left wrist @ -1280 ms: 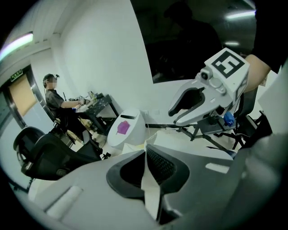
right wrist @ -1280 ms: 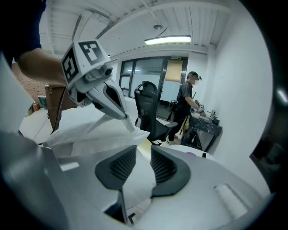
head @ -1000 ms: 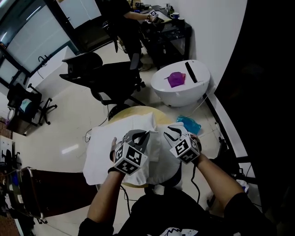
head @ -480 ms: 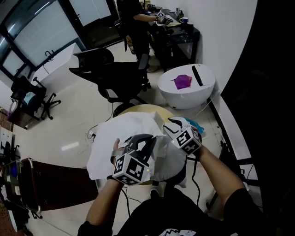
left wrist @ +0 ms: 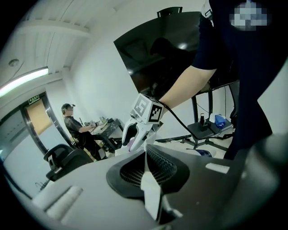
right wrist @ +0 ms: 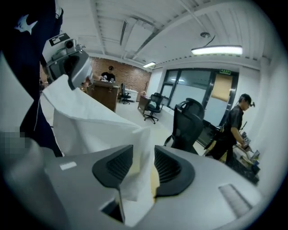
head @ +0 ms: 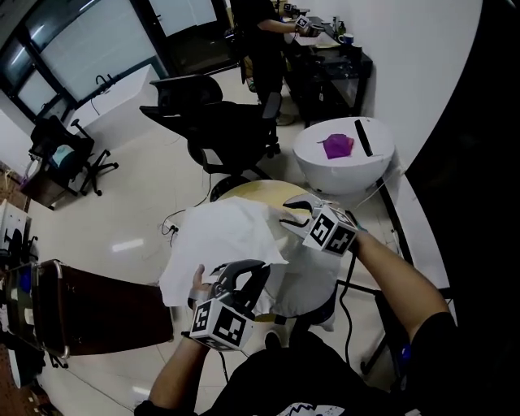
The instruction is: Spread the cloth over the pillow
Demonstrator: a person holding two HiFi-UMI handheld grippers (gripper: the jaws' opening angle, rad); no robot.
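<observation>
A white cloth [head: 223,240] hangs stretched between my two grippers above a round pale-yellow pillow [head: 264,192], whose far rim shows past the cloth. My left gripper [head: 242,275] is near the bottom of the head view, shut on a thin edge of the cloth [left wrist: 150,191]. Further off and to the right, my right gripper [head: 286,216] is at the cloth's far corner. Its jaws have just been opening. A fold of the cloth [right wrist: 137,173] lies loosely between them, against one pad, with a gap at the other. From there the cloth [right wrist: 85,119] rises to the left gripper [right wrist: 72,67].
A black office chair [head: 219,130] stands beyond the pillow. A white round table [head: 345,158] with a purple thing [head: 335,146] is at the right by the wall. A person [head: 262,24] works at a desk at the back. A dark brown cabinet [head: 89,305] is at the left.
The grippers have drawn apart: the left one came back toward me, the right one went away and to the right. The cloth has lifted and now spreads wider between them.
</observation>
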